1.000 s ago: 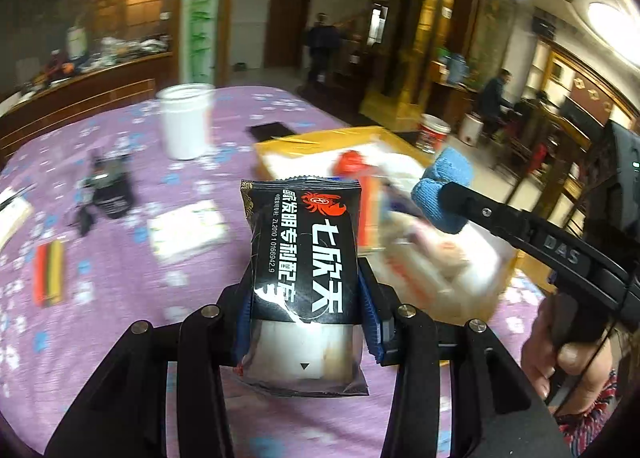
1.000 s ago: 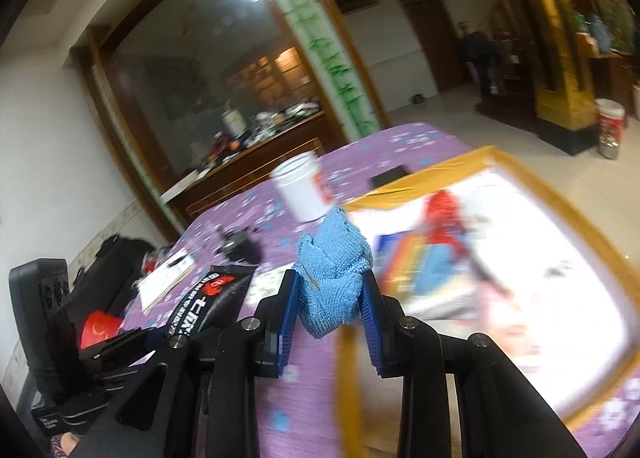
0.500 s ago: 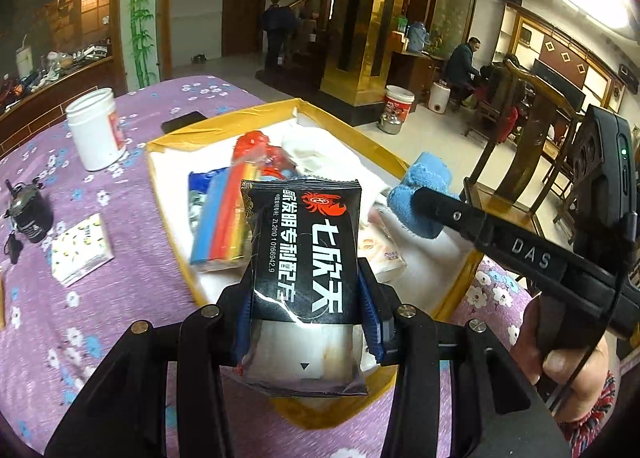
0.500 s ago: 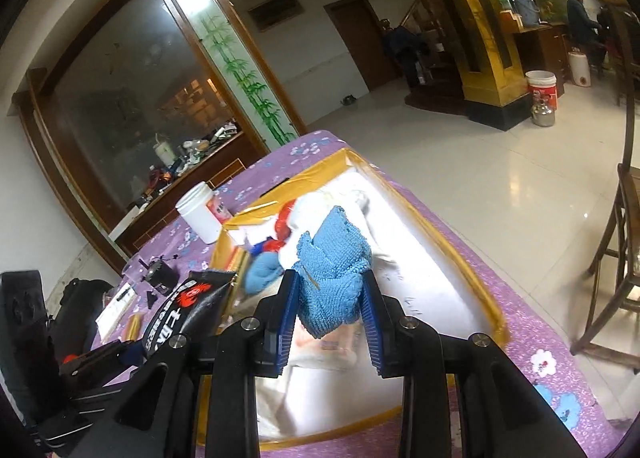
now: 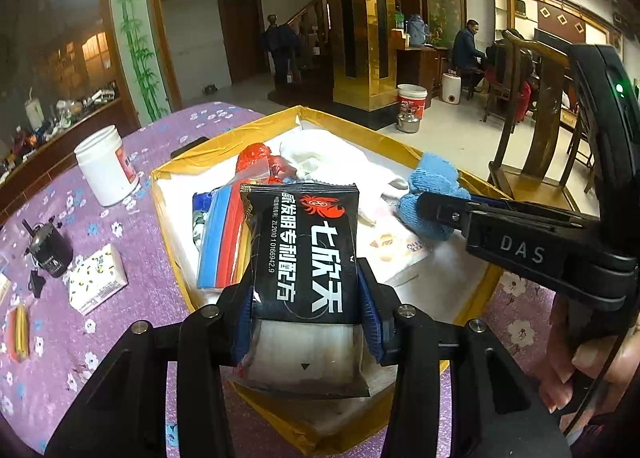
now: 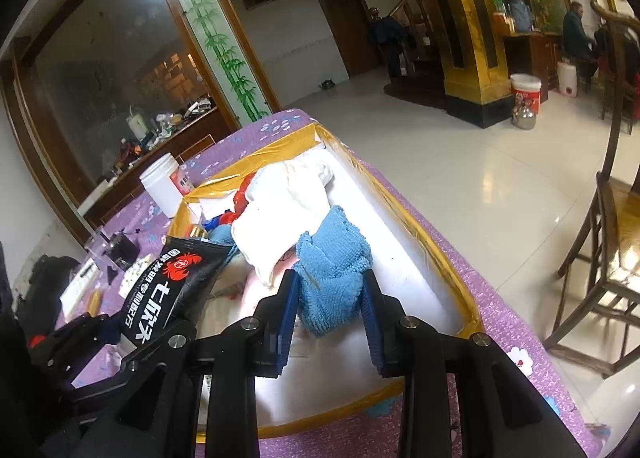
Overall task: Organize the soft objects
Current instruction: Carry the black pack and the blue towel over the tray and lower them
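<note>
My left gripper (image 5: 306, 290) is shut on a black snack packet (image 5: 306, 250) with white and red print, held upright over the near edge of the yellow-rimmed box (image 5: 172, 218). My right gripper (image 6: 330, 298) is shut on a blue knitted cloth (image 6: 332, 258), held over the same box (image 6: 404, 214); the cloth (image 5: 430, 188) and the right gripper's arm also show at the right of the left wrist view. Inside the box lie a white cloth (image 6: 288, 198), a red item (image 5: 256, 156) and a blue-and-red pack (image 5: 222, 234). The black packet (image 6: 168, 290) shows at lower left of the right wrist view.
On the purple flowered tablecloth (image 5: 140, 270) left of the box stand a white jar (image 5: 106, 166), a small black object (image 5: 50, 250) and a small patterned pack (image 5: 98, 278). A wooden chair (image 6: 600, 242) stands right of the table. People are in the room behind.
Both grippers have swung from over the tablecloth to above the box, each still gripping its item. The views have steadied and the box now fills the middle.
</note>
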Action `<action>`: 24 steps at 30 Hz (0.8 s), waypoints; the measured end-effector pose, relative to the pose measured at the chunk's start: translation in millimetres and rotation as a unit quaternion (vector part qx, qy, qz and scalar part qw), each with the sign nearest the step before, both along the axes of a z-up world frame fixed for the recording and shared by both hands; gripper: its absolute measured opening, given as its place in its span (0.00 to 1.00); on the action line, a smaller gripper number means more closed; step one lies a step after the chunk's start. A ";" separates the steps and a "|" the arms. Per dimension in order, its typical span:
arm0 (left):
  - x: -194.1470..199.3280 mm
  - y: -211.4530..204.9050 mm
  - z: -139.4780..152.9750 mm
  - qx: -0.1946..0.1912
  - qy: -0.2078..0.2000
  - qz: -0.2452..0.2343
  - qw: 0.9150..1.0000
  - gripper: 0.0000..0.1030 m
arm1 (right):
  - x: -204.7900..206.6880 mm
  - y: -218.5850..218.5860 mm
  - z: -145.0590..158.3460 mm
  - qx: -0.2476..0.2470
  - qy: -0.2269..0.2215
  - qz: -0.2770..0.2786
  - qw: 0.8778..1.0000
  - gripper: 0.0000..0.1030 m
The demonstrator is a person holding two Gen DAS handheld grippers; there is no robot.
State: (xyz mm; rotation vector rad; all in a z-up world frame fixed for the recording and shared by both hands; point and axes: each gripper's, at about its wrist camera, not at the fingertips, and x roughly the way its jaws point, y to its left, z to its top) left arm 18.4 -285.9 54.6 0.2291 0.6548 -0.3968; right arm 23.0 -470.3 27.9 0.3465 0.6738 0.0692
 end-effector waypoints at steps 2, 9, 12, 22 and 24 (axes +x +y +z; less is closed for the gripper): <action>-2.0 -1.6 -0.5 0.007 -0.008 0.000 1.000 0.41 | 0.6 1.8 -0.2 -0.007 0.000 0.000 1.000 0.31; -6.7 -6.2 -2.1 0.023 -0.024 -0.002 0.999 0.41 | 3.2 8.6 -0.1 -0.026 0.002 -0.001 1.000 0.31; -7.6 -7.3 -2.7 0.026 -0.027 -0.002 0.999 0.41 | 4.4 10.4 -0.2 -0.034 0.004 0.001 0.999 0.31; -10.9 -10.1 -3.5 0.037 -0.039 -0.001 0.999 0.41 | 8.2 16.5 -1.1 -0.057 0.011 0.006 0.998 0.33; -11.0 -10.2 -3.3 0.037 -0.039 -0.001 0.999 0.41 | 8.0 15.8 -1.5 -0.059 0.012 0.007 0.998 0.33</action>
